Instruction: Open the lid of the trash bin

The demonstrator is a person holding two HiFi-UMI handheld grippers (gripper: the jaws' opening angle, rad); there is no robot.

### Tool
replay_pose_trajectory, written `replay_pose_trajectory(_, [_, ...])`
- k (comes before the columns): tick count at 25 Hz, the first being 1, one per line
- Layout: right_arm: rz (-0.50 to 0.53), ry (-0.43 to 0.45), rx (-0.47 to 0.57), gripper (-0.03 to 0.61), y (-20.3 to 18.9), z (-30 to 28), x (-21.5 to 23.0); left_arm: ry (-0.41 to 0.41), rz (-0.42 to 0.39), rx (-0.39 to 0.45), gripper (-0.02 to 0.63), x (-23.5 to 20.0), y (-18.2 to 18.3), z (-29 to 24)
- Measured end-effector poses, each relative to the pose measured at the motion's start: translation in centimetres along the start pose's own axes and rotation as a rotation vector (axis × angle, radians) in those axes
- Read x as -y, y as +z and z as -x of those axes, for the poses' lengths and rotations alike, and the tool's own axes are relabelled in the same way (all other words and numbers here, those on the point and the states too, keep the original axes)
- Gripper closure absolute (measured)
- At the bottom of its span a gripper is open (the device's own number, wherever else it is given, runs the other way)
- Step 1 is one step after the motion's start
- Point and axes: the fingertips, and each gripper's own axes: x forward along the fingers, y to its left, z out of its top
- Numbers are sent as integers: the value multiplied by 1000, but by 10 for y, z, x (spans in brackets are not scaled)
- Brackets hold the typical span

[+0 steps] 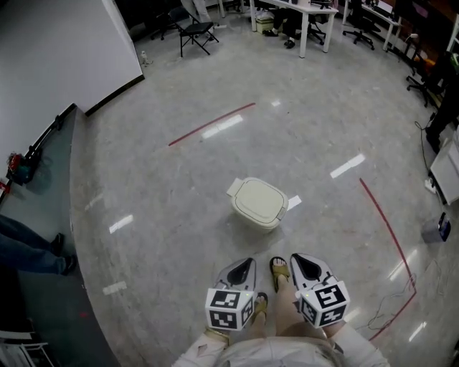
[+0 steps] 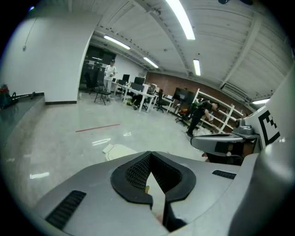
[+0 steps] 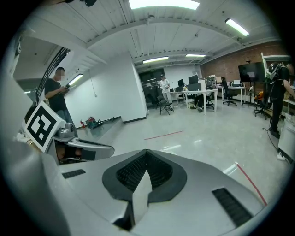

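Note:
A small cream trash bin [image 1: 258,203] stands on the grey floor with its lid down flat. In the left gripper view only its top [image 2: 117,150] shows, just beyond the jaws. My left gripper [image 1: 247,262] and right gripper [image 1: 295,258] hang side by side close to my body, well short of the bin, above my sandalled feet. Both point toward it. The left gripper [image 2: 150,153] is shut with nothing between its jaws. So is the right gripper [image 3: 146,151], whose view does not show the bin.
Red tape lines [image 1: 211,123] cross the floor beyond the bin, and another curves at the right [image 1: 387,226]. A dark raised platform [image 1: 50,215] with a person's legs runs along the left. Folding chairs [image 1: 195,32] and desks [image 1: 305,14] stand far back. Cables and a box [image 1: 437,228] lie at the right.

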Motion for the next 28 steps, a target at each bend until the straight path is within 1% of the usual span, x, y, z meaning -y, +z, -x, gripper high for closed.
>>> replay_pose_trajectory(4, [19, 6, -26, 580, 1, -30, 21, 26, 26, -29, 611, -15, -6, -26])
replay_pose_trajectory(8, [24, 6, -65, 580, -11, -64, 41, 55, 45, -76, 611, -34, -24, -54])
replay_pose_trajectory(14, [28, 11, -134, 580, -49, -116, 71, 87, 73, -145, 611, -56, -57, -90])
replay_pose_trajectory(20, [36, 0, -201, 580, -90, -171, 102, 108, 100, -191, 611, -71, -83, -121])
replay_pose_trajectory(28, [18, -32, -284, 580, -144, -240, 139, 81, 137, -238, 611, -70, -118, -156])
